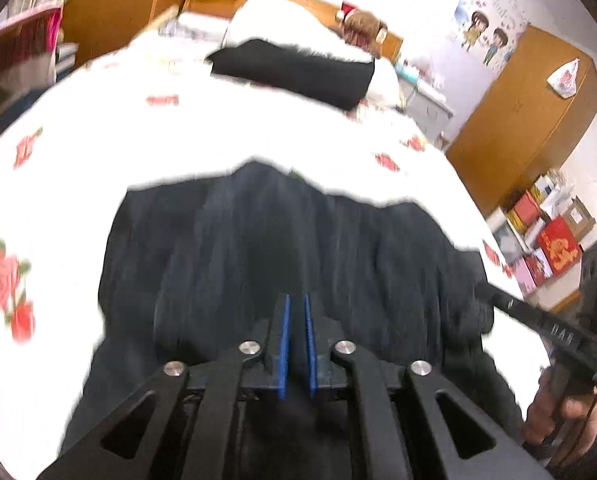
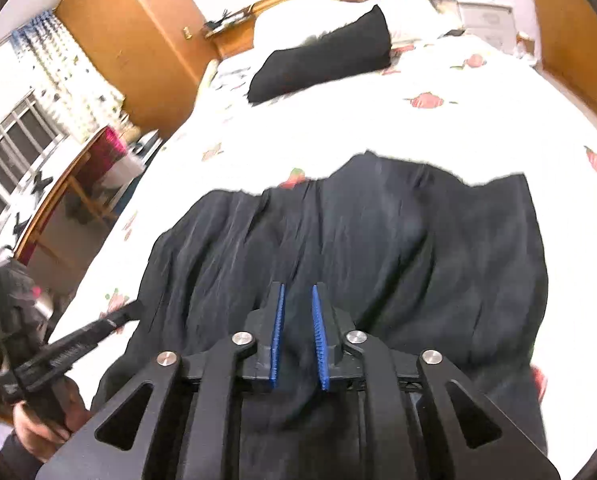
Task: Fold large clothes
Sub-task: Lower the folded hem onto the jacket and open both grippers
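Left gripper: blue pads nearly together, narrow slit between them; whether cloth is pinched there — cannot tell. Right gripper: pads a little apart, gap wider than the left's, nothing visibly caught. Both hang over the near part of the black garment, which lies spread and creased on the rose-print bedsheet. Beyond the garment's far edge, well apart, a black pillow lies across the bed. Wooden wardrobe stands right of the garment.

Two claws, two black garments.
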`<state>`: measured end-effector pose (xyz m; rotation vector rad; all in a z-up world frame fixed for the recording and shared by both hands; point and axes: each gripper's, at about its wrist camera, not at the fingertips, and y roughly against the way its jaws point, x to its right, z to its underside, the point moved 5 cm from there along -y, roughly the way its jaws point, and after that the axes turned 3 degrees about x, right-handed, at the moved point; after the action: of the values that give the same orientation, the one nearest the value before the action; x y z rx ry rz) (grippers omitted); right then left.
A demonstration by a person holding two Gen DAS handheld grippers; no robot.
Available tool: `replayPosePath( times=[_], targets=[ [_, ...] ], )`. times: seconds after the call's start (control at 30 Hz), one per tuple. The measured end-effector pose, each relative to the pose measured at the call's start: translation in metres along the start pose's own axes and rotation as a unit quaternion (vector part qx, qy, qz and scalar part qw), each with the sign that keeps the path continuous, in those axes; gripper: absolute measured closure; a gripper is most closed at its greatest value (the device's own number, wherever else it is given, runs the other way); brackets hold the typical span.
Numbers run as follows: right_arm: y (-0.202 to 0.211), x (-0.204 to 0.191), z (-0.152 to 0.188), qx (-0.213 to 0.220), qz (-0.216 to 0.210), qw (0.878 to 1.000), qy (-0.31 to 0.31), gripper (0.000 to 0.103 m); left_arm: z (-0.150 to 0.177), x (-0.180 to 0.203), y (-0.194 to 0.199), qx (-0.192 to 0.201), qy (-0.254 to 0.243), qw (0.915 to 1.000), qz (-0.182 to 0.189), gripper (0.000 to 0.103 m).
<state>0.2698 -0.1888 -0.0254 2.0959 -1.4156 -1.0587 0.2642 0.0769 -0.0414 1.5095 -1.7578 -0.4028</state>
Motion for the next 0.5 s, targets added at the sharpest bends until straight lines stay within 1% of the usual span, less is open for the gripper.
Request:
replayPosePath(
  times=[0.03, 0.07, 0.1, 0.13, 0.17, 0.2, 0.23, 0.27, 0.3, 0.37, 0.5],
  targets=[
    [-0.009, 0.003, -0.011, 0.007, 0.007, 1.0, -0.001, 0.087, -0.01, -0.001, -0.009, 0.01, -0.002, 0.9999, -0.005, 0.086],
    [-0.017, 0.005, -0.016, 0.01, 0.016, 1.0, 0.002, 0.087, -0.016, -0.005, -0.021, 0.012, -0.005, 0.9997, -0.019, 0.086],
    [-0.028, 0.015, -0.019, 0.009, 0.037, 0.999, 0.001, 0.087, -0.017, -0.013, -0.036, 0.004, -0.005, 0.9992, -0.038, 0.086],
    [-0.04, 0.032, -0.016, -0.003, 0.056, 0.998, -0.01, 0.087, -0.013, -0.025, -0.05, -0.008, -0.009, 0.9981, -0.06, 0.086],
    [-0.047, 0.052, -0.007, -0.019, 0.066, 0.997, -0.029, 0.088, -0.002, -0.041, -0.063, -0.023, -0.007, 0.9961, -0.085, 0.086],
    [-0.053, 0.07, 0.003, -0.028, 0.068, 0.996, -0.045, 0.097, 0.012, -0.054, -0.073, -0.034, 0.004, 0.9956, -0.087, 0.092],
    [-0.06, 0.076, 0.006, -0.029, 0.067, 0.996, -0.054, 0.103, 0.023, -0.061, -0.076, -0.032, 0.013, 0.9964, -0.077, 0.093],
    [-0.062, 0.084, 0.014, -0.024, 0.064, 0.996, -0.058, 0.103, 0.033, -0.066, -0.073, -0.019, 0.014, 0.9973, -0.07, 0.094],
    [-0.062, 0.085, 0.021, -0.017, 0.062, 0.996, -0.053, 0.103, 0.041, -0.068, -0.069, -0.01, 0.011, 0.9974, -0.07, 0.094],
    [-0.062, 0.084, 0.024, -0.009, 0.07, 0.997, -0.044, 0.103, 0.047, -0.066, -0.065, -0.004, 0.006, 0.997, -0.077, 0.094],
    [-0.055, 0.078, 0.012, -0.02, 0.08, 0.995, -0.055, 0.103, 0.039, -0.064, -0.057, -0.017, 0.017, 0.9964, -0.081, 0.094]
  ],
)
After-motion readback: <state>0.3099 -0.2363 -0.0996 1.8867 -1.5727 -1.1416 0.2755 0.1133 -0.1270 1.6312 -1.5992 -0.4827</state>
